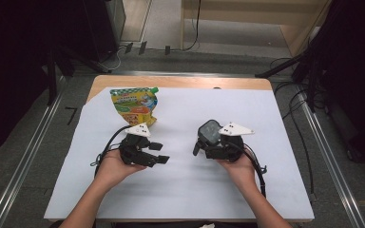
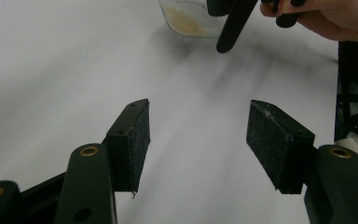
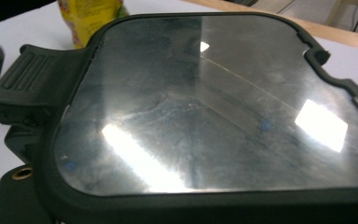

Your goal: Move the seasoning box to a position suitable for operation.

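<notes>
The left hand (image 1: 115, 164) comes in from the near edge of the table (image 1: 285, 199), palm up, cradling the left tool (image 1: 159, 153), whose jaws point toward the container and stand wide apart with nothing between them. The pads (image 2: 137, 140) hover just above the white cover. The right hand (image 1: 237, 166) holds the right tool (image 1: 204, 147) level, right against the container (image 1: 211, 133). From the right gripper view the container's dark-rimmed clear lid (image 3: 205, 107) lies directly before the camera, so I cannot tell how its jaws stand. One container sits right of the left tool; one snack pouch (image 1: 134, 105) lies beyond and left of the container.
</notes>
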`<state>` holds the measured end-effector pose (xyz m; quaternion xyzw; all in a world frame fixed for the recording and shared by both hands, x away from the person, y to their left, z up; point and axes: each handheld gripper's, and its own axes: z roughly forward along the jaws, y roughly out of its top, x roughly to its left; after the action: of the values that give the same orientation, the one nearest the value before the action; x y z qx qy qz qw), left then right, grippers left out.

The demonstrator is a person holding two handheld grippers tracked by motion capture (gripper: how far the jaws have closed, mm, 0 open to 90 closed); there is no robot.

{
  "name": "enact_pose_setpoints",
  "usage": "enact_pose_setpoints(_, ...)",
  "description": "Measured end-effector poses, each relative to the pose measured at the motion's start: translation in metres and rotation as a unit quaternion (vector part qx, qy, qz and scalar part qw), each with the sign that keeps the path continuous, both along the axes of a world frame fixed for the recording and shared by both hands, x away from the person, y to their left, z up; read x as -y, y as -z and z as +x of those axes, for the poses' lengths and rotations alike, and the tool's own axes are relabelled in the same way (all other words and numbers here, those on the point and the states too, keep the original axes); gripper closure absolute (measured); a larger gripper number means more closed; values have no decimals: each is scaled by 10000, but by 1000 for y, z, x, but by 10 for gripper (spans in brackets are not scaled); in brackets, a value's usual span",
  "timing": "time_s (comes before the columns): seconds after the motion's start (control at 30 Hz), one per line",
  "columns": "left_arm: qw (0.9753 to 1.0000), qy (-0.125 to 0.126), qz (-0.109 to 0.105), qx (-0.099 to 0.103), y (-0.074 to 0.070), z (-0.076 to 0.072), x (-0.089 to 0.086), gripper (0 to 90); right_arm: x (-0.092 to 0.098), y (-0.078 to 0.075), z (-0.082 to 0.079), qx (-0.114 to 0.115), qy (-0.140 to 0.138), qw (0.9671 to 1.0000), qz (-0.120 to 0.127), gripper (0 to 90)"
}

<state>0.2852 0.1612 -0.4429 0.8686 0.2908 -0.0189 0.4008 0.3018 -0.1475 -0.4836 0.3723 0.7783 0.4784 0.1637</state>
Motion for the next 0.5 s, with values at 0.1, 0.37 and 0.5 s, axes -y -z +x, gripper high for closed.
enact_pose_setpoints(0.1, 10000, -2, -4, 4, 0, 0, 0, 408, -7, 3, -3, -38, -84, 10000, -23, 156)
enact_pose_setpoints(0.37, 10000, -51, 24, 3, 1, 1, 0, 408, -28, 8, -12, -84, -392, 9992, -32, 156)
enact_pose_setpoints(0.5, 10000, -42, 44, 18, 1, 1, 0, 408, -39, 12, -15, -121, -503, 9987, -32, 156)
